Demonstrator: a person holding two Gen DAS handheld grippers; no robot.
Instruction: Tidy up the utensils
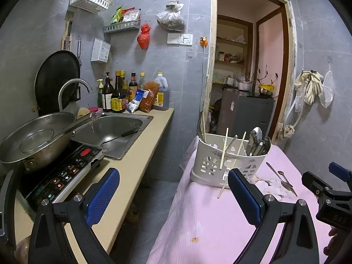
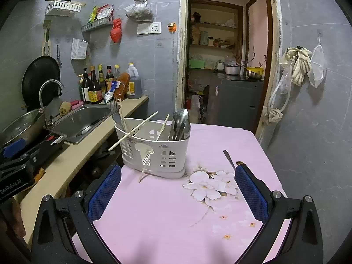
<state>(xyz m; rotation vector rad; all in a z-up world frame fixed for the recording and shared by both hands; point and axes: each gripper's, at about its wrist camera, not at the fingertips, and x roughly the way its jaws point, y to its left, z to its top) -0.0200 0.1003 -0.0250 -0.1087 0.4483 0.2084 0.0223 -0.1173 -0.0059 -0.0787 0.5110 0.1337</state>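
Room: small grey-tiled kitchen; a tabletop (image 2: 167,220) under a pink flowered cloth stands beside the sink counter (image 1: 140,154).
Caddy: white slotted utensil caddy (image 2: 158,151) at the tabletop's far left part, upright, so handles drop in from above.
Sorted: spoons (image 2: 181,121) bunched in the right compartment, bowls up; a fork (image 2: 114,110) on the left, tines up.
Chopsticks: several lean at odd angles; one chopstick (image 2: 144,170) pokes out through a front slot, tip down on the cloth.
Loose: a knife (image 2: 228,159) and a small spoon (image 1: 285,179) lie flat right of the caddy, long axes running away from the cameras.
Left gripper (image 1: 173,191): jaws apart, empty, near the caddy.
Right gripper (image 2: 178,191): jaws apart, empty, probably lined up for the loose pieces.
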